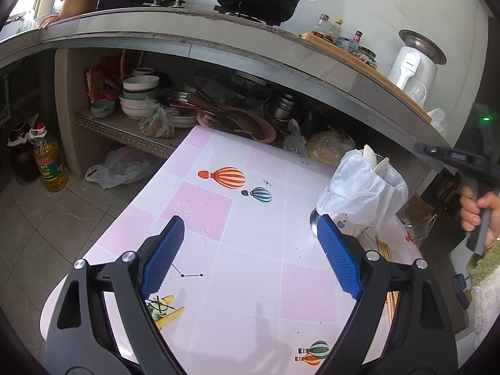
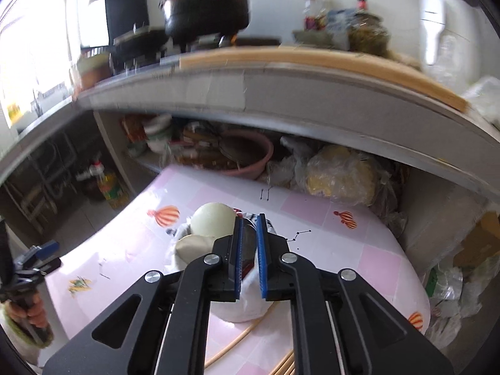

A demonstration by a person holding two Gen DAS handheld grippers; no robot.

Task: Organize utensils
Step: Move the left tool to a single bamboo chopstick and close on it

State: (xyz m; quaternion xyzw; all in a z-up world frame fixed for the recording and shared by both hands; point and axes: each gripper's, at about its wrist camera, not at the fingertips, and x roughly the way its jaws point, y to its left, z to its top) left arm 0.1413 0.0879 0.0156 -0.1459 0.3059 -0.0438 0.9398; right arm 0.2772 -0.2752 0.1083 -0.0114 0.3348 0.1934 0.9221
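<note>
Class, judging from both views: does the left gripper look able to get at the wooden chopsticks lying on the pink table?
Probably yes. The left gripper is open above the pink table, and the wooden chopsticks lie just to its right. Only the white plastic bag stands near, behind them.

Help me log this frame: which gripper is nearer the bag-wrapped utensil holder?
Right. The right gripper sits directly over the utensil holder, fingers nearly closed; the left gripper hovers open over bare table beside it.
</note>
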